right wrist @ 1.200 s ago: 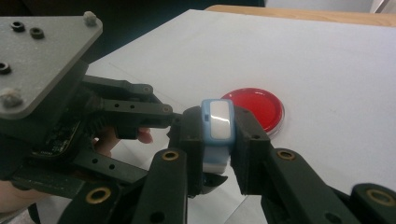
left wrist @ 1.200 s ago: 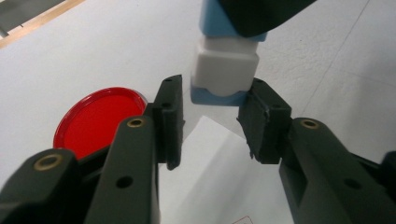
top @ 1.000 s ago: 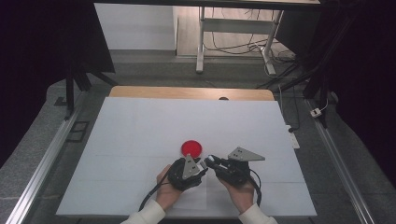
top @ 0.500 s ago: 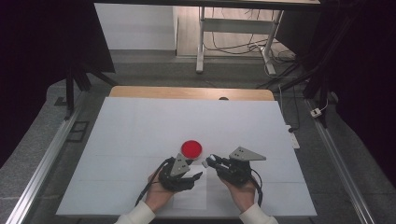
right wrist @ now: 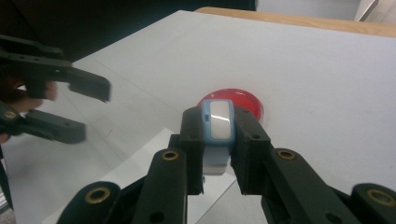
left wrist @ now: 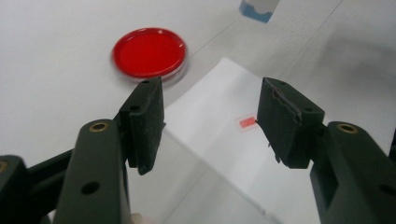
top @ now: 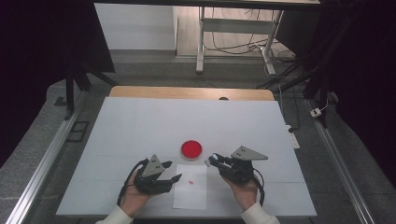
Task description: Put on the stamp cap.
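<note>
High view: white worktop (top: 140,126) with a red petri dish (top: 192,149) near its centre. A white paper sheet (top: 190,192) lies just in front of the dish, near the person's edge, with a small red mark (top: 190,181) on it. Left tongs (top: 176,178) sit at the sheet's left edge; right tongs (top: 208,160) are just right of the dish, a pale item at their tips.

Left gripper view: left tongs (left wrist: 210,116) have just been opening; jaws stand partly apart with nothing between the pads. Beyond them, the sheet's corner (left wrist: 224,135) and a small red rectangular tag (left wrist: 247,122) on it. No writing is legible on the tag. Dish (left wrist: 148,52) lies beyond, upper left, filled with red.

Right gripper view: right tongs (right wrist: 218,140) are clamped on a small blue-and-white device (right wrist: 218,126), upright, with a blank pale window, possibly a clip or timer; view too soft to tell. No brand readable. Dish (right wrist: 243,100) directly behind it. Left tongs (right wrist: 74,109), blurred, at left.
</note>
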`<state>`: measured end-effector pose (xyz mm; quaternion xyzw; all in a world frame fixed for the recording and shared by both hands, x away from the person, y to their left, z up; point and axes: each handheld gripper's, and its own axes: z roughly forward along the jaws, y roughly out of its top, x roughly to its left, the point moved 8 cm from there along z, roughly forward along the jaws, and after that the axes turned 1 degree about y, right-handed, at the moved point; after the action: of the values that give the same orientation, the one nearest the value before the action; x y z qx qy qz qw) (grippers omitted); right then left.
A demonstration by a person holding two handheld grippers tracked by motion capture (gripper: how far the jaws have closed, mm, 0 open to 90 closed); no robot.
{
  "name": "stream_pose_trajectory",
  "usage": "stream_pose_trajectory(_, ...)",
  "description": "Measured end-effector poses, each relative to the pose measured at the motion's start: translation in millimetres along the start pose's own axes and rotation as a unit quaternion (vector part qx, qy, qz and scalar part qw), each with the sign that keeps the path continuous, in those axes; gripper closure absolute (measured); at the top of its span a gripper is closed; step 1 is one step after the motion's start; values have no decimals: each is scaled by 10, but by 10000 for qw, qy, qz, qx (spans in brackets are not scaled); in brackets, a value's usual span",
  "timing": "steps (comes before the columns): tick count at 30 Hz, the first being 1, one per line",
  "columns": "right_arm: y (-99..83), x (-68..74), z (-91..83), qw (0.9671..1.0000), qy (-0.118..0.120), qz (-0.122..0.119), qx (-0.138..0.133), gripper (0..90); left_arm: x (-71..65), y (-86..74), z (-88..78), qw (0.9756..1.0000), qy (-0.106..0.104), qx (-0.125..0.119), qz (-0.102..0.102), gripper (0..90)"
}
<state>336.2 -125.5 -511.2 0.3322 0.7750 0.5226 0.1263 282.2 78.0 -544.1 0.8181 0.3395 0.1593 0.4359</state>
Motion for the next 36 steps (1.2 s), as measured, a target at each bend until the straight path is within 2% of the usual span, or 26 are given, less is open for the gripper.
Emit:
stream_pose_trajectory(4, 9, -37, -15, 10000, -14, -13, -15, 751, 116, -125, -175, 9999, 72, -1, -94, 412)
stream_pose_trajectory(12, 38, -91, -51, 10000, -35, -61, -49, 751, 324, -352, -509, 9990, 370, -14, -233, 402)
stream_pose_trajectory(18, 35, -120, -40, 9999, -34, -124, -23, 751, 430, -538, -668, 9978, 537, 19, -394, 399)
stream_pose_trajectory(23, 35, -122, -33, 9996, -31, -264, 14, 751, 525, -652, -701, 9964, 649, 102, -527, 382)
stream_pose_trajectory(30, 45, -131, -33, 9995, -70, -314, 5, 751, 519, -639, -652, 9969, 569, 119, -539, 351)
stream_pose_trajectory(36, 53, -150, -41, 9994, -100, -331, -10, 751, 539, -626, -641, 9962, 616, 100, -606, 314)
